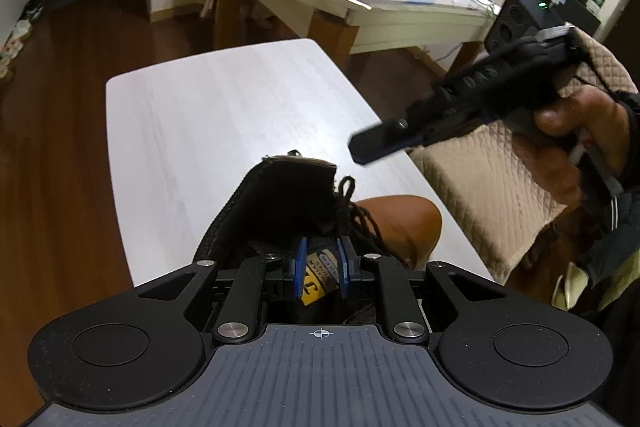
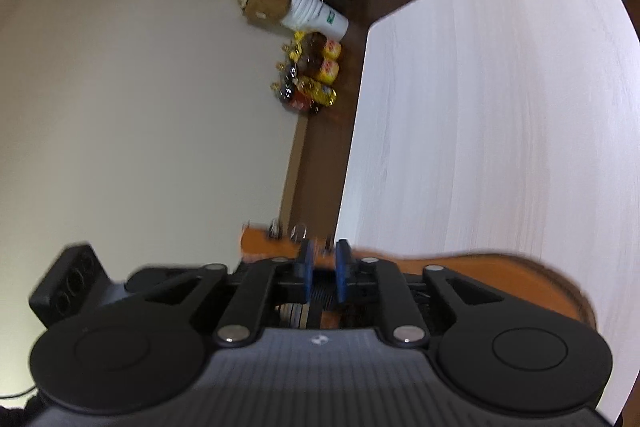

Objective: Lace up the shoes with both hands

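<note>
While left gripper (image 1: 322, 269) pinches shoe tongue label between narrow fingers, we note shoe (image 1: 304, 211) at lower centre on tabletop (image 1: 208, 115). Right gripper (image 2: 322, 265) lifted clear, fingers parted, empty. Lace (image 1: 352, 203) loose. Next: regrasp lace end.

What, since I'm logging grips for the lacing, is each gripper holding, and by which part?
The left gripper pinches the shoe by its tongue, at the label. The right gripper holds nothing; its jaws stand apart.
</note>
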